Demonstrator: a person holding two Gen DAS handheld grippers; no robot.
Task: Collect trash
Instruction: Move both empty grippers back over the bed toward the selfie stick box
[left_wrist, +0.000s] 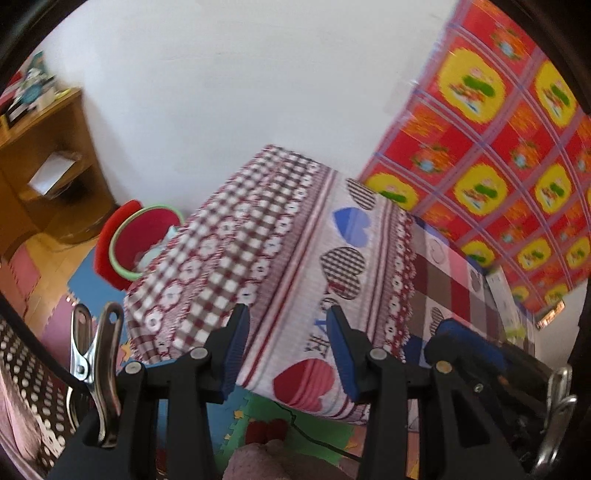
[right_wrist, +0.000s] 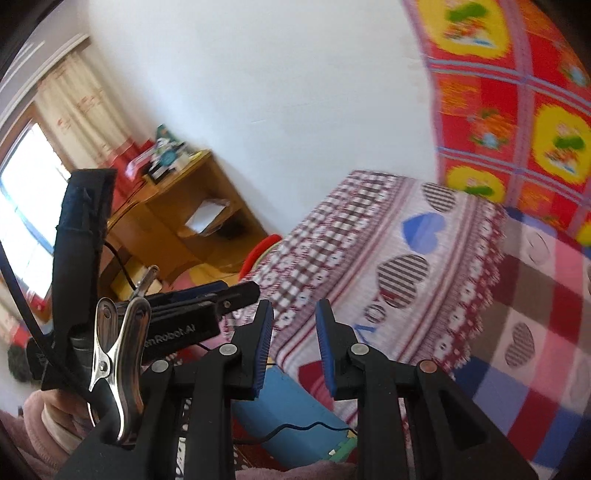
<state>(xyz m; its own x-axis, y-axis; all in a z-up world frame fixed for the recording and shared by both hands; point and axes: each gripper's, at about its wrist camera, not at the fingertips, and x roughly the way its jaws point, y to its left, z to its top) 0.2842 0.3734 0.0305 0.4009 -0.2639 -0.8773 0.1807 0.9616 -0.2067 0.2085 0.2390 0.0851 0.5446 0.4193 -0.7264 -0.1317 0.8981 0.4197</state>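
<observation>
Beyond left claw (left_wrist: 286, 347), red bin (left_wrist: 142, 243), far-left

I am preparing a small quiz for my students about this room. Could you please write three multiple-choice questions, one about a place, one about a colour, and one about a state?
1. Where does the red bin with the green rim stand?
A. on top of the bed
B. on the floor beside the bed, near the wooden desk
C. inside the wooden desk

2. What colour are the pads of the left gripper?
A. blue
B. yellow
C. white

3. What is between the jaws of the right gripper?
A. a crumpled paper
B. a bottle
C. nothing; the jaws stand apart and empty

Answers:
1 B: the left wrist view shows it low on the floor between the bed and the wooden desk.
2 A: both pads are blue.
3 C: only the bedcover far behind shows through the gap.
</observation>
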